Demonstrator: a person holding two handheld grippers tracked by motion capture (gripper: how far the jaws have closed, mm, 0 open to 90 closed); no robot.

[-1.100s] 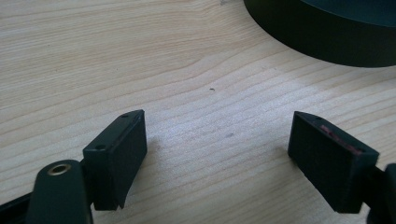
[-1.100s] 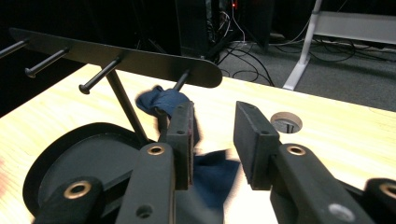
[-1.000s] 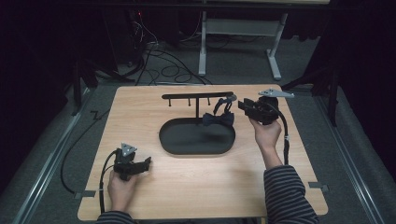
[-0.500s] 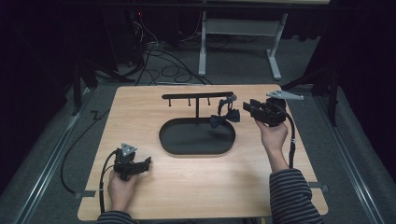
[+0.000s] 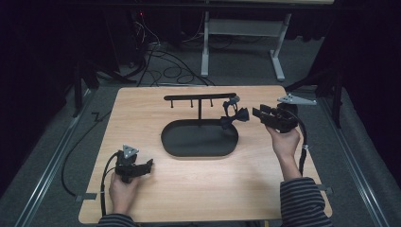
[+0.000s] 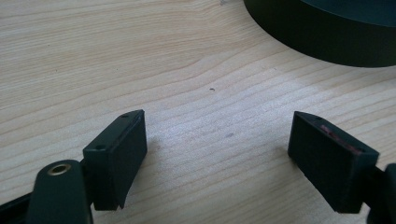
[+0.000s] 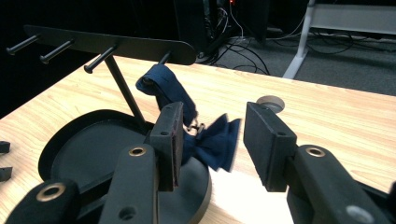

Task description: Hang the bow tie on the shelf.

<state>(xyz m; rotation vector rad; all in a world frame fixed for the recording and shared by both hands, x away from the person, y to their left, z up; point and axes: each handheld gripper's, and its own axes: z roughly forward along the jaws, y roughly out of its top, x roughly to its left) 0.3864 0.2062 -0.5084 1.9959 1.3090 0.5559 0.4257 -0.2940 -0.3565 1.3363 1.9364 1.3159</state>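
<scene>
in the high view a dark navy fabric bow tie (image 5: 235,116) hangs by its strap from the right-end peg of a black metal t-shaped hanger stand (image 5: 200,98), right of centre in the frame, its bow dangling over the right rim of the stand's black oval base tray (image 5: 198,150). the right gripper (image 5: 257,113) sits just right of the bow, held by a hand (image 5: 283,142) in a striped sleeve. the right gripper view shows what the overhead one cannot: the strap looped over the peg in the upper middle of the frame, a small metal clasp below it, and the bow (image 7: 215,143) hanging beyond the left black jaw, nearly level with the gap. the jaws have just been opening and stand apart, with no pad pressing the cloth. three bare pegs show along the bar at upper left.

at the lower left of the high view the left gripper (image 5: 147,166) rests on the light wooden tabletop (image 5: 142,118), well apart from the tray. the left gripper view gives the close look: its two black jaws spread wide over bare wood grain (image 6: 187,84), nothing between them, with the dark curved wall of the tray (image 6: 317,42) at the upper right of the frame.
</scene>
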